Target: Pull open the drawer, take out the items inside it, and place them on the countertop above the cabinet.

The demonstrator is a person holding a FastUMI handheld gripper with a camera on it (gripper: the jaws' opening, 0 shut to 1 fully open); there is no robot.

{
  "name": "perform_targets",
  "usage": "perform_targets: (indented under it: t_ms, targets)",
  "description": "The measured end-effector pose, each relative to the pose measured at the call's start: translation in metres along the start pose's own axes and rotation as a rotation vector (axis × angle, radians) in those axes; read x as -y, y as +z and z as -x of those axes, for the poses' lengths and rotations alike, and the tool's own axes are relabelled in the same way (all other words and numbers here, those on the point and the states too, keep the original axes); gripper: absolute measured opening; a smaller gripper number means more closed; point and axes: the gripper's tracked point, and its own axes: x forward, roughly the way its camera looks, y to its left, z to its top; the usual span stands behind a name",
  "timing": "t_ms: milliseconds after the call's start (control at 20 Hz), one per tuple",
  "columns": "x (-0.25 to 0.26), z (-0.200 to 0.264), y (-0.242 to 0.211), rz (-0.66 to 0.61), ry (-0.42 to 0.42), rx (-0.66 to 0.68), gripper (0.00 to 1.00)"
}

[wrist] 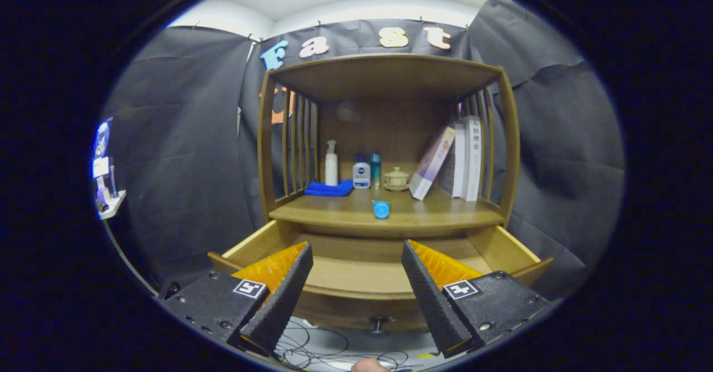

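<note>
gripper (356, 283) fingers spread wide, pinching nothing, poised over the pulled-open drawer (367, 274). drawer front and knob (379, 322) just below the fingertips, side walls flaring outward, bare drawer floor between. small blue item (381, 209) lying on the countertop (334, 213) just above the drawer, near its front edge. behind that: blue cloth (330, 189), bottles (361, 172), small lidded cup (396, 179), leaning books (454, 160). cables (312, 347) on the floor below the drawer.
</note>
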Motion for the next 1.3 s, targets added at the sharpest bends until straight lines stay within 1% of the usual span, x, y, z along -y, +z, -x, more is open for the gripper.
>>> perform_targets:
  t_ms: [200,550,750,800,1050,1300]
  targets:
    - [0.006,-0.001,-0.046,0.013,-0.021,-0.045,1.00]
    - [0.015,-0.009,-0.101,0.013,-0.070,-0.091,1.00]
    - [0.023,-0.018,-0.114,-0.019,-0.088,-0.097,1.00]
    - [0.021,-0.019,-0.111,-0.028,-0.092,-0.076,1.00]
    - [0.024,-0.020,-0.115,0.018,-0.150,-0.059,1.00]
    - [0.020,-0.031,-0.113,-0.004,-0.148,-0.056,1.00]
